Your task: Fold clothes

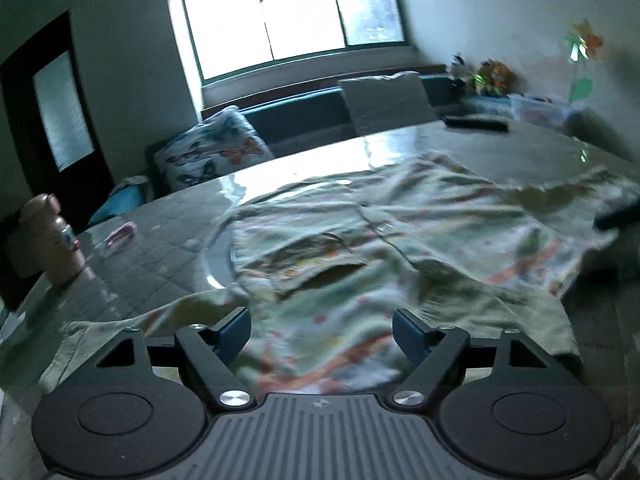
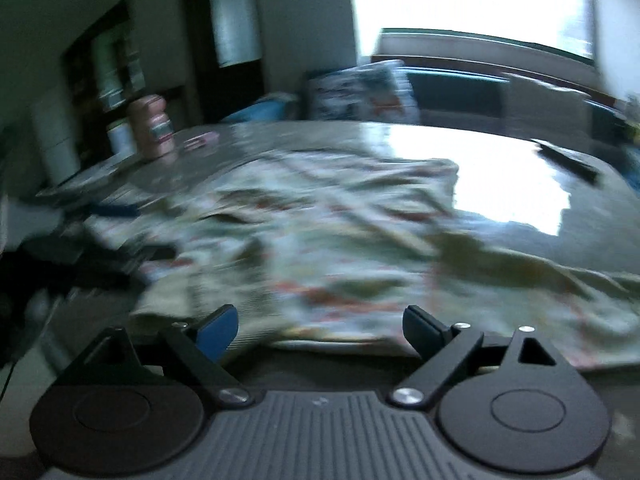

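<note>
Lying spread and rumpled across the near half of the bench (image 1: 400, 140): one pale green garment (image 1: 360, 240) with an orange and red floral print, creased in several ridges, its near edge hanging over the bench's front rim. Left gripper (image 1: 322, 330): held just above the garment's near edge, fingers (image 1: 234, 330) parted wide, nothing clasped, cloth visible below the gap. Right gripper (image 2: 320, 328): likewise over the near hem of the same garment (image 2: 320, 240), fingers (image 2: 218, 330) spread apart and empty; this view is heavily blurred. Bench surface: glossy, grey-green, reflecting window light on its far side. Items on the bench, well apart from the garment: a pink bottle (image 1: 50, 240) upright at the left end, a small pink object (image 1: 120, 234) near it, a dark flat object (image 1: 476, 123) at the far edge. Beyond the bench: a butterfly-print cushion (image 1: 212, 156) on a dark sofa (image 1: 304, 114), a bright window (image 1: 292, 16), a dark door (image 1: 52, 108) with a frosted pane, and soft toys (image 1: 486, 76) at far right.
</note>
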Demonstrator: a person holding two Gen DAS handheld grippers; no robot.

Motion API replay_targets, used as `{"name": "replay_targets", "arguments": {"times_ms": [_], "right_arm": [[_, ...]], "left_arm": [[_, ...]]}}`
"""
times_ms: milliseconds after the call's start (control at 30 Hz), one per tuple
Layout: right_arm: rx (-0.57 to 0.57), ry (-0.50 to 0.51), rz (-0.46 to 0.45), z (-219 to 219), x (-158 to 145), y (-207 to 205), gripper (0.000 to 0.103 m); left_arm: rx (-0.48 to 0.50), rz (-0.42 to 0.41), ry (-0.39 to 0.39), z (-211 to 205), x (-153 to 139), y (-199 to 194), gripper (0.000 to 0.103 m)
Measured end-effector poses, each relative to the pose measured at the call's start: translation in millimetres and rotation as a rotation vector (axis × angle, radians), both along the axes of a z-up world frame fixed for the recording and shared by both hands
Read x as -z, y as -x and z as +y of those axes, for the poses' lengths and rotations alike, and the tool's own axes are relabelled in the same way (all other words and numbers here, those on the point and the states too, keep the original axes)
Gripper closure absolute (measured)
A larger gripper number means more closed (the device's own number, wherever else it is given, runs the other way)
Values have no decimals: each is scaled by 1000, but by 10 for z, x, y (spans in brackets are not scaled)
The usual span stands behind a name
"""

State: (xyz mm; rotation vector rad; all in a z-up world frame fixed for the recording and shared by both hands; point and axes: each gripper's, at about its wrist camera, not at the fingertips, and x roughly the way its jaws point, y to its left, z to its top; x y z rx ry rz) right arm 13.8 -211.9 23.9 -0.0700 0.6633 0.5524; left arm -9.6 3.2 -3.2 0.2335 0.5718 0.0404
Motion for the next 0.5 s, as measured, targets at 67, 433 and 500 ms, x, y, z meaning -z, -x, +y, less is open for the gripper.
{"name": "replay_targets", "arguments": {"times_ms": [67,433,500], "right_arm": [[90,-11,0,-208,7,-58,12],[527,-38,-20,-1268,145,-298,15],[583,-38,-14,-1469,173,-345,17]], "left_arm": [[18,-1,-40,-80,73,41,23],[30,-67,-57,-131,-63,91,11],[31,-78,-45,-143,-108,62,11]]}}
